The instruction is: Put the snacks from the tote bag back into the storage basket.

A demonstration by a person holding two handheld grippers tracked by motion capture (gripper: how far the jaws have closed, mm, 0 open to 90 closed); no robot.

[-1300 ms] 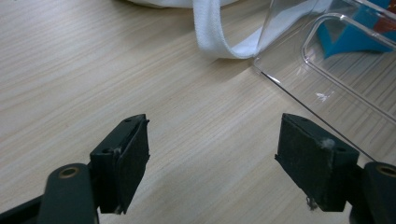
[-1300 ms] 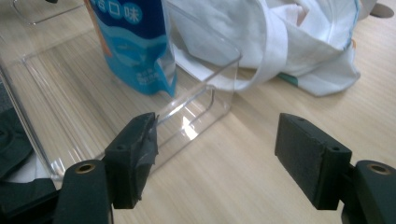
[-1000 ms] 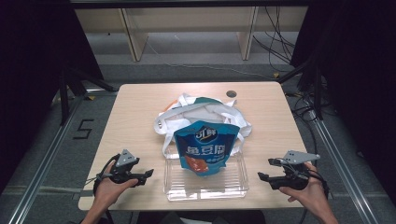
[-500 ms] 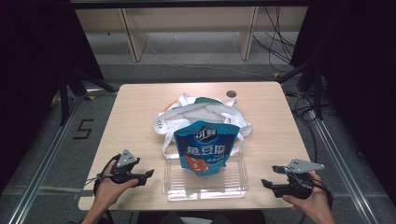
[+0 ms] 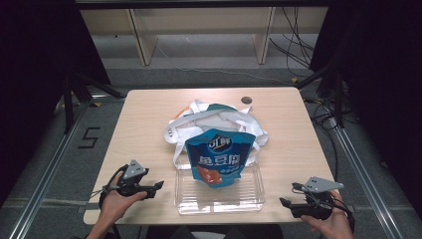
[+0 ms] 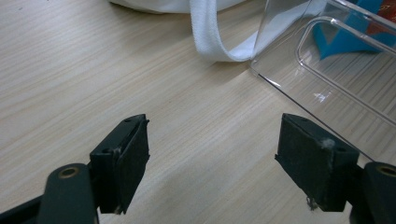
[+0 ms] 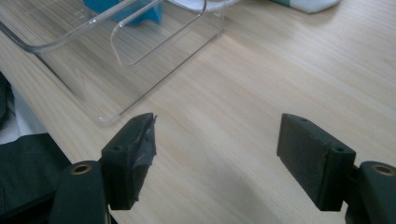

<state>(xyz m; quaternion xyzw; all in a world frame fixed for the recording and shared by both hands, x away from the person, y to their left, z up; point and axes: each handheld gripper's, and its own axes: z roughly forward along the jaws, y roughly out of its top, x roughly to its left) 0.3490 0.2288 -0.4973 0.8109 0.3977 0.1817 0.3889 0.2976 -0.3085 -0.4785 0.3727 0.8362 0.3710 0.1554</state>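
A blue snack bag [image 5: 218, 156] leans in a clear plastic tray [image 5: 219, 201] at the table's front middle, its top resting against a white cloth bag [image 5: 211, 122] behind it. My left gripper [image 5: 157, 186] rests near the front left edge, open, jaws pointing toward the tray [image 6: 327, 70] with nothing between them; a white strap [image 6: 210, 35] lies ahead. At the front right corner my right gripper [image 5: 283, 202] is open and empty, and the tray's corner [image 7: 116, 65] lies ahead to its left.
A small dark round object [image 5: 246, 100] sits at the table's far right. The wooden table [image 5: 298, 139] has bare surface on both sides of the tray. Shelving and cables stand beyond the far edge.
My right hand has drawn back toward the front right corner of the table and sunk a little. The left hand, tray and bags are where they were.
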